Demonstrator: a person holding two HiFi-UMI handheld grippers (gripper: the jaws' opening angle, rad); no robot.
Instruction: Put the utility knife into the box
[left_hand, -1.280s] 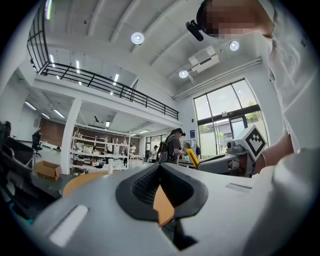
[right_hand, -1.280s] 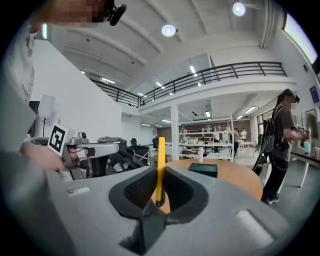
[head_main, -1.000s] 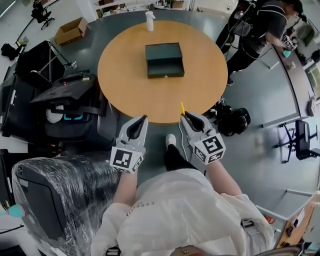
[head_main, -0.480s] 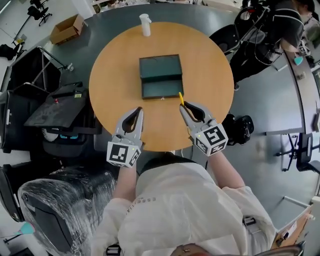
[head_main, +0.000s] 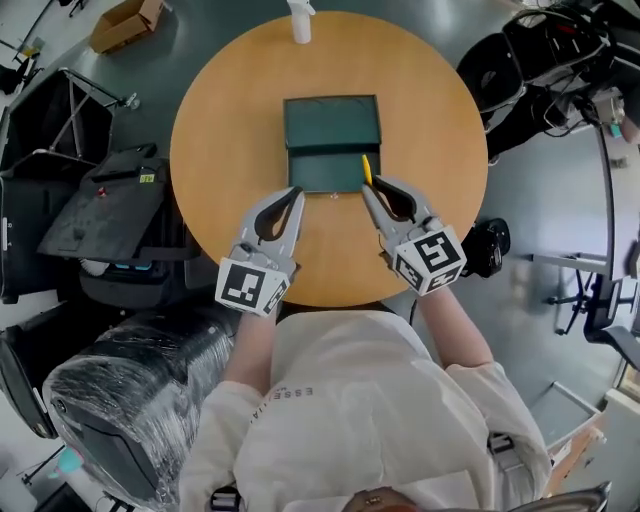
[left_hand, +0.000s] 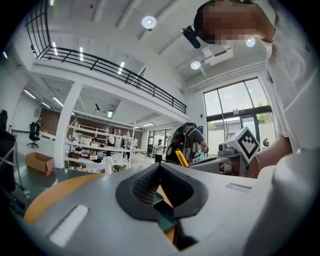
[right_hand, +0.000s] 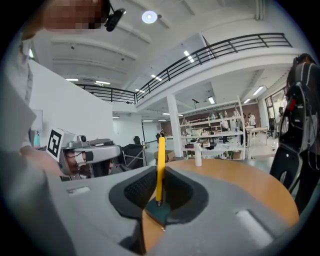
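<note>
A dark green box (head_main: 331, 140) lies open in the middle of the round wooden table (head_main: 220, 130), with its lid towards the far side. My right gripper (head_main: 367, 186) is shut on a yellow utility knife (head_main: 366, 168), which sticks out past the fingertips over the box's front right corner. In the right gripper view the knife (right_hand: 160, 165) stands upright between the pads, with the green box (right_hand: 159, 214) below it. My left gripper (head_main: 295, 192) hovers just before the box's front left corner, shut and empty; its pads (left_hand: 145, 182) meet at the tips.
A white spray bottle (head_main: 300, 22) stands at the table's far edge. Black cases (head_main: 100, 200) and a plastic-wrapped chair (head_main: 110, 400) crowd the floor on the left. A cardboard box (head_main: 125, 22) lies far left, and black gear (head_main: 490, 245) sits right of the table.
Both grippers have moved forward over the table, from its near edge up to the box's front. The knife stays clamped in the right gripper.
</note>
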